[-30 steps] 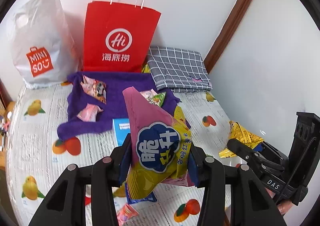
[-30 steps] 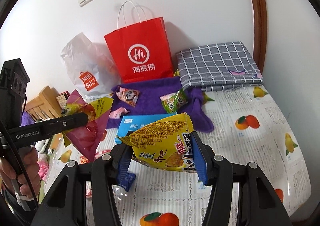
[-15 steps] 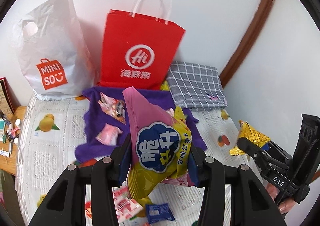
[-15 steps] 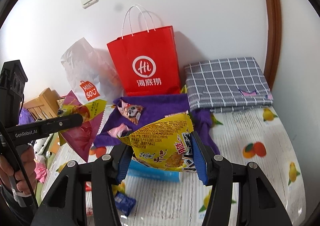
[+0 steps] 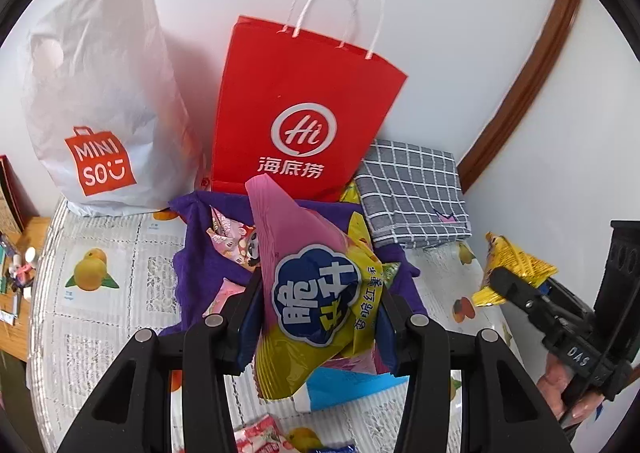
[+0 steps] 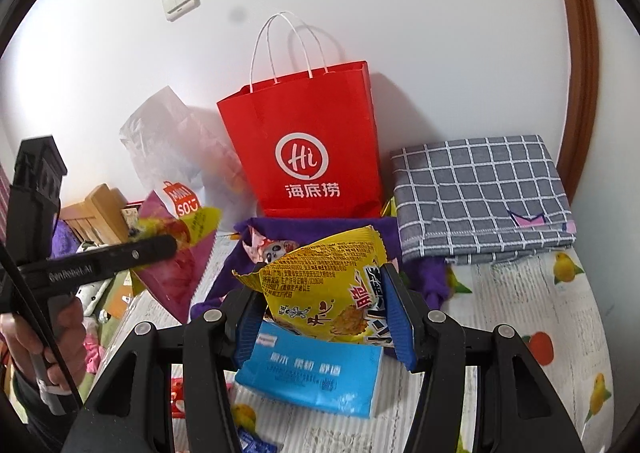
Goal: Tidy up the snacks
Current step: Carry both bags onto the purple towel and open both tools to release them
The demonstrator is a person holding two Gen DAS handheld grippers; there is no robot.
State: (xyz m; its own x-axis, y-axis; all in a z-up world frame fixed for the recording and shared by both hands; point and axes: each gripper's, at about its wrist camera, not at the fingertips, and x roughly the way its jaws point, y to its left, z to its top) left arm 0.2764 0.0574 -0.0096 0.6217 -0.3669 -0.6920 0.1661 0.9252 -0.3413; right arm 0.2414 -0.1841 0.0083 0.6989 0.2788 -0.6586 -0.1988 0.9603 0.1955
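My left gripper is shut on a pink and yellow chip bag, held up over the table. In the right wrist view that same gripper shows at the left with the pink bag. A yellow snack bag sits clamped in my right gripper; it appears again at the right of the left wrist view as the yellow bag in the right gripper. Straight ahead stands a red paper bag against the wall, its mouth open in the right wrist view.
A white plastic bag stands left of the red one. A purple cloth with small snack packets lies before them. A folded grey checked cloth is at the right, a blue tissue pack below my right gripper.
Both grippers have carried their bags forward toward the red paper bag, which now looks larger and nearer. Neither grip has changed.
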